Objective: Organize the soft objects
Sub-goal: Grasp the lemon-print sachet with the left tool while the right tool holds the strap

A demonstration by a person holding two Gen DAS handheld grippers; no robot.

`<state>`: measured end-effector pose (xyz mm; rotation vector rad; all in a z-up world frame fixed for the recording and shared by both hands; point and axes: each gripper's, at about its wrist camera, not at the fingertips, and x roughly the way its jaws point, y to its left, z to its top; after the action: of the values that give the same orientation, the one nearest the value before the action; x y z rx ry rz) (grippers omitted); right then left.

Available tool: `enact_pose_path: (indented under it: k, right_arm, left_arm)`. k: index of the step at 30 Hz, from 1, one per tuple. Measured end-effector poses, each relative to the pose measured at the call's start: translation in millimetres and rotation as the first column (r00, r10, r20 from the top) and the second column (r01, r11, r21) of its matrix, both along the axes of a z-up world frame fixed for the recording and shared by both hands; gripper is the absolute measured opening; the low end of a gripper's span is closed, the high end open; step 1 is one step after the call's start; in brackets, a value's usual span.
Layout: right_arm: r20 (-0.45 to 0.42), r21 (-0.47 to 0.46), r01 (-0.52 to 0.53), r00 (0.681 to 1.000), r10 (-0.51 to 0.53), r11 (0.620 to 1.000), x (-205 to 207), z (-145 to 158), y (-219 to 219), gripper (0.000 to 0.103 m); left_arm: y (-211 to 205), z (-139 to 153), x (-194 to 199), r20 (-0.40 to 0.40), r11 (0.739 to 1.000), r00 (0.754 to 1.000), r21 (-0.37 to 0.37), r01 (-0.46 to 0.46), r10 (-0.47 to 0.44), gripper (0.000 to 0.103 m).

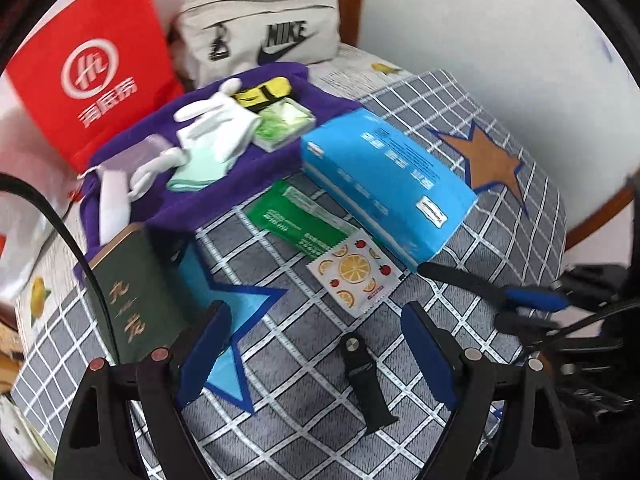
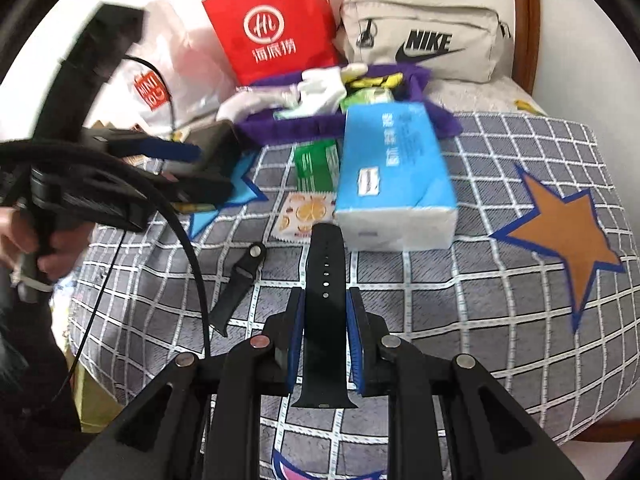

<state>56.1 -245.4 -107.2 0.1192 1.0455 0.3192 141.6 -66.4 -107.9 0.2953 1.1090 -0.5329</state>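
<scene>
My right gripper [image 2: 326, 296] is shut on a long black watch strap [image 2: 324, 276], held above the checked cloth [image 2: 460, 320]; the strap's holed end sticks out forward. The shorter strap piece [image 1: 362, 376] lies flat on the cloth between the open fingers of my left gripper [image 1: 316, 320], touching neither pad. The short strap piece [image 2: 240, 284] also shows in the right wrist view, left of the held strap. A purple fabric tray [image 1: 208, 204] further back holds white gloves [image 1: 216, 128] and other small soft items.
A blue tissue pack [image 1: 384, 184], a green sachet [image 1: 296, 220] and an orange-print sachet [image 1: 354, 276] lie in front of the tray. A dark green tin [image 1: 136, 300] stands at the left. Behind are a red paper bag [image 1: 92, 68] and a beige Nike pouch [image 1: 272, 36].
</scene>
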Motion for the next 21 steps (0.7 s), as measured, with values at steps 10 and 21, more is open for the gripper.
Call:
enact_pose_path:
  k: [10,21]
  right_arm:
    - [-0.013,-0.047,0.027,1.0,-0.027,0.999,-7,-9,-33,0.021]
    - [-0.083,-0.086,0.062,0.994,-0.069,0.994,8,-53,-56,0.021]
  left_arm:
    - [-38,-36,10,-0.075,0.997,0.996,0.051,0.062,-0.058,0.086]
    - [-70,-84,20,-0.143,0.977,0.982,0.155,0.144,-0.122,0.089]
